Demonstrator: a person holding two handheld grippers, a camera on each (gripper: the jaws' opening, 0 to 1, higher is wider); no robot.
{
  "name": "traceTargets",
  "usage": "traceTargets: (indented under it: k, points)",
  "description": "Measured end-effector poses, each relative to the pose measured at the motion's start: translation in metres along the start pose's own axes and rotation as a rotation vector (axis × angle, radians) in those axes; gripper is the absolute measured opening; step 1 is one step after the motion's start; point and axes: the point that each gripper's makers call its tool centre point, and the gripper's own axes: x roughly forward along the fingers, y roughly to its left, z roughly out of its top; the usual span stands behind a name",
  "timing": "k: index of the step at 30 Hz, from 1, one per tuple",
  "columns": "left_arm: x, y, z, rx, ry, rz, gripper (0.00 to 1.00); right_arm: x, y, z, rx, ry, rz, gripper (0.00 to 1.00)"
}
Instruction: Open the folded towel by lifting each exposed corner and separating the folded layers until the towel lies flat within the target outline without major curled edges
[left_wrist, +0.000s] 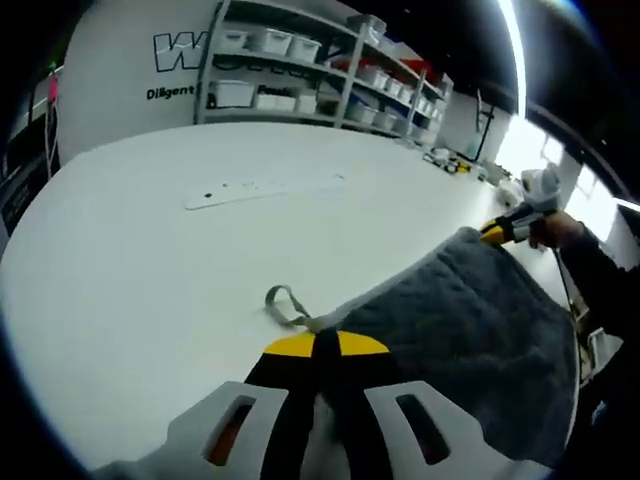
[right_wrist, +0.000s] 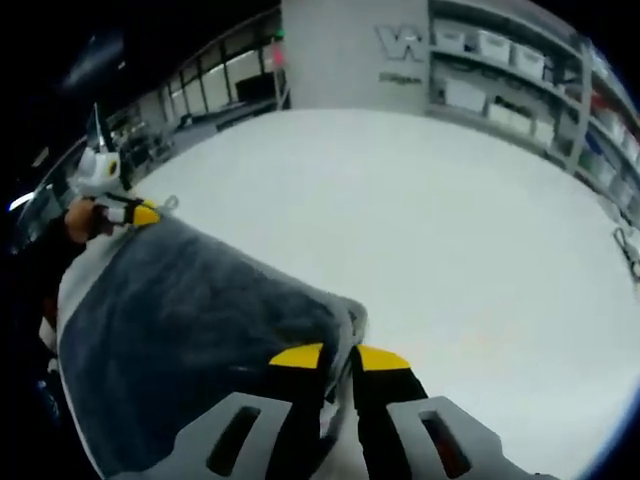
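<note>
Currently, each item is listed from nearest to farthest.

Left gripper (left_wrist: 315, 345): fingers closed together on a corner of the towel, yellow tips meeting at the cloth edge. In the right gripper view it appears at the far left (right_wrist: 140, 213), at the towel's other corner.

Right gripper (right_wrist: 338, 357): fingers nearly together, pinching the near corner of the towel between the yellow tips. In the left gripper view it appears at the far right (left_wrist: 497, 231), at the far corner, held by a hand (left_wrist: 555, 230).

Towel (left_wrist: 470, 320): dark grey, stretched between the two grippers along one edge, its body spread toward the person's side. Whether it rests fully on the surface cannot be told.

Hanging loop (left_wrist: 285, 305): grey strap at the corner beside the left fingers, lying on the surface.

Surface (left_wrist: 150, 270): white, broad.

White strip (left_wrist: 262, 189): flat, well beyond the towel.

Shelving (left_wrist: 320, 70): far wall, holding white bins.
</note>
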Motion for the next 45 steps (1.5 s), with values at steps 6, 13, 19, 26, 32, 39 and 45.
traceTargets:
  k: [6, 13, 19, 26, 32, 39, 45]
  points:
    - [0.0, 0.007, 0.003, 0.002, 0.0, -0.003, 0.02, 0.004, -0.004, 0.004, -0.007, -0.003, -0.005, 0.06]
    - [0.005, 0.013, 0.008, 0.005, -0.007, -0.002, 0.02, 0.008, -0.009, 0.007, 0.027, -0.017, -0.004, 0.06]
    - [0.009, 0.019, 0.014, 0.02, -0.013, 0.01, 0.02, 0.013, -0.012, 0.013, 0.019, -0.03, -0.016, 0.05]
    - [0.012, 0.022, 0.016, 0.035, -0.018, 0.02, 0.02, 0.016, -0.014, 0.015, 0.027, -0.037, -0.024, 0.05]
    - [0.012, 0.021, 0.016, 0.045, -0.023, 0.025, 0.02, 0.017, -0.014, 0.015, 0.024, -0.039, -0.026, 0.04]
    - [0.015, 0.025, 0.018, 0.052, -0.039, 0.031, 0.01, 0.02, -0.018, 0.018, 0.063, -0.057, -0.009, 0.04]
    - [0.013, 0.032, 0.019, 0.078, -0.051, 0.081, 0.2, 0.019, -0.023, 0.02, 0.014, -0.071, -0.035, 0.08]
